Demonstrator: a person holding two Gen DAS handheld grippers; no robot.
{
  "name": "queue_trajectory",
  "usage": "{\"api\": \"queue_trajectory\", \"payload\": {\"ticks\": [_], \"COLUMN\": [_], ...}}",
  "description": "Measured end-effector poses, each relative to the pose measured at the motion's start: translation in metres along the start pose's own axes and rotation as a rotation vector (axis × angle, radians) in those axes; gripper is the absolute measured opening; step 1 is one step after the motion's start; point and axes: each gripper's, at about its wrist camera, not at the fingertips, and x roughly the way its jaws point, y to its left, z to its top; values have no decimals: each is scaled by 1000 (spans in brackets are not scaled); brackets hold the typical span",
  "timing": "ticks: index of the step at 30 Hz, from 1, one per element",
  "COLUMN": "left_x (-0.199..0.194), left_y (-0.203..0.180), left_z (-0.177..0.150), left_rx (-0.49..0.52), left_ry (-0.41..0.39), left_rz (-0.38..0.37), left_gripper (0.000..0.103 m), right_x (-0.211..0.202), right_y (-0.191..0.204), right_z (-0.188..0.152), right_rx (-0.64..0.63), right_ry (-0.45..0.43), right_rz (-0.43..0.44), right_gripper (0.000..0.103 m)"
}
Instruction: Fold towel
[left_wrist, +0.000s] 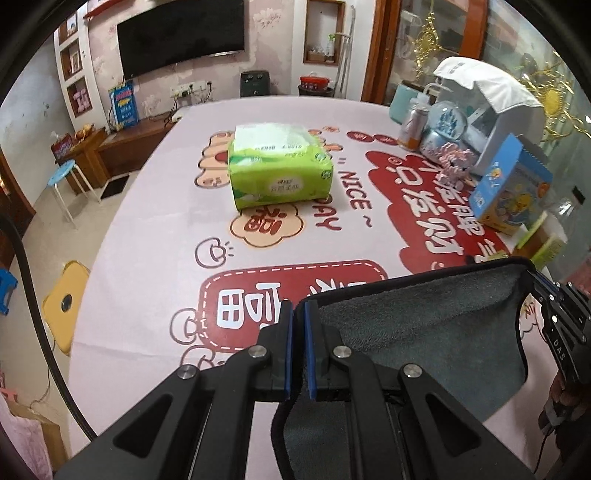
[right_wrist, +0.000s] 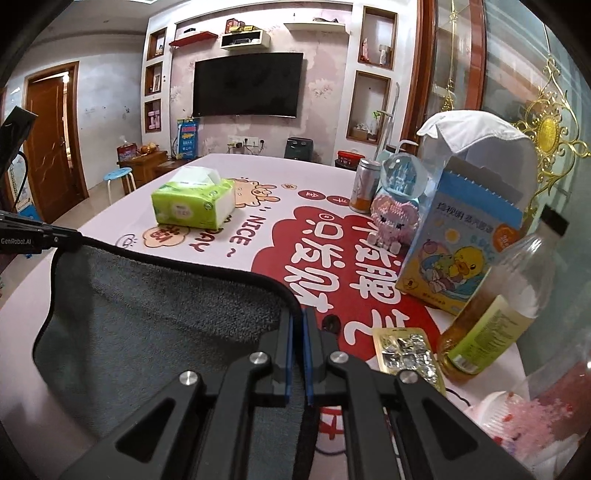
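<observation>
A dark grey towel (left_wrist: 424, 332) with a black hem hangs stretched between my two grippers above the pink printed tablecloth (left_wrist: 147, 221). My left gripper (left_wrist: 298, 306) is shut on the towel's left corner. My right gripper (right_wrist: 298, 314) is shut on the towel's (right_wrist: 155, 317) right corner. In the left wrist view the right gripper (left_wrist: 554, 306) shows at the towel's far end. In the right wrist view the left gripper (right_wrist: 55, 236) shows at the towel's far left corner. The towel's lower part sags out of sight below the fingers.
A green tissue pack (left_wrist: 277, 170) lies mid-table. Along the right edge stand a blue duck box (right_wrist: 461, 251), a pink block figure (right_wrist: 395, 221), a snow globe (right_wrist: 402, 177), a can (right_wrist: 364, 184), a bottle (right_wrist: 509, 310) and a blister pack (right_wrist: 406, 354). Stools (left_wrist: 64, 181) stand left of the table.
</observation>
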Motion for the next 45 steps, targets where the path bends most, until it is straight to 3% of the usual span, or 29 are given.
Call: {"api": "queue_trajectory", "payload": {"ticks": [11, 17, 20, 24, 27, 31, 35, 38, 45], "left_x": [44, 46, 41, 31, 20, -2, -22, -38, -77], "left_y": [1, -1, -3, -3, -4, -8, -13, -16, -24], "left_z": [-6, -5, -5, -5, -6, -12, -20, -27, -48], "left_rx": [-10, -17, -10, -26, -40, -28, -20, -12, 2], "left_ry": [68, 75, 69, 70, 65, 40, 29, 29, 10], "left_rz": [3, 1, 8, 3, 3, 26, 43, 81, 113], "left_gripper": [7, 28, 34, 37, 49, 59, 65, 78, 84], "right_x": [39, 47, 46, 37, 27, 6, -12, -28, -63], "right_y": [0, 0, -3, -7, -10, -11, -7, -3, 5], "right_z": [-21, -25, -25, -21, -18, -14, -12, -13, -20], "right_rx": [26, 37, 52, 69, 94, 113, 107, 109, 119], "right_ry": [78, 108, 117, 106, 96, 60, 39, 29, 30], "right_rz": [-23, -42, -51, -64, -67, -40, -32, -26, 7], "right_gripper": [6, 11, 19, 38, 51, 64, 70, 74, 86]}}
